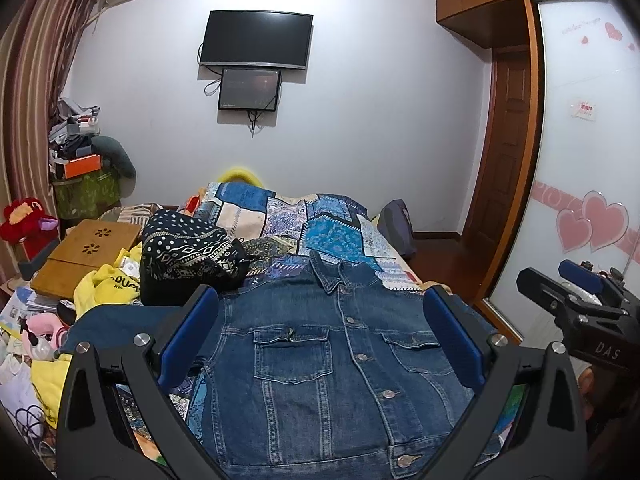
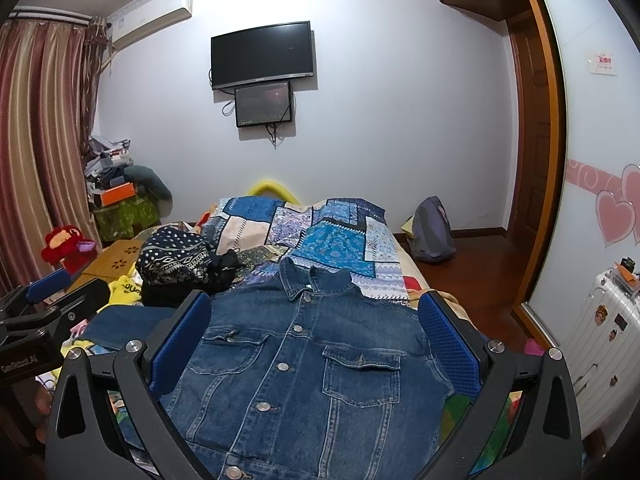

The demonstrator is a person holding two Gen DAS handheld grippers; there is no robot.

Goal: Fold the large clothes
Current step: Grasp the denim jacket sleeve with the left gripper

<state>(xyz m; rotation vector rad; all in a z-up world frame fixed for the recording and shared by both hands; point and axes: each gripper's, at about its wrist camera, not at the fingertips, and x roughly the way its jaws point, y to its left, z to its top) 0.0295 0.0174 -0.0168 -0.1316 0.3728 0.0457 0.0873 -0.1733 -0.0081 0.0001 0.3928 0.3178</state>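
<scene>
A blue denim jacket (image 1: pixel 320 360) (image 2: pixel 304 372) lies flat and buttoned on the bed, collar away from me, front side up with two chest pockets. One sleeve stretches out to the left. My left gripper (image 1: pixel 320 320) hovers above the jacket's chest, jaws wide open and holding nothing. My right gripper (image 2: pixel 316 328) hangs over the same jacket, also wide open and holding nothing. In the left wrist view the right gripper (image 1: pixel 580 288) shows at the right edge; in the right wrist view the left gripper (image 2: pixel 44 292) shows at the left edge.
A patchwork quilt (image 1: pixel 304 224) covers the bed. A dark patterned garment (image 1: pixel 188 252) and yellow clothes (image 1: pixel 108 284) lie left of the jacket, beside a wooden lap table (image 1: pixel 88 252). A backpack (image 2: pixel 432 232) sits on the floor; a white suitcase (image 2: pixel 600 340) stands at right.
</scene>
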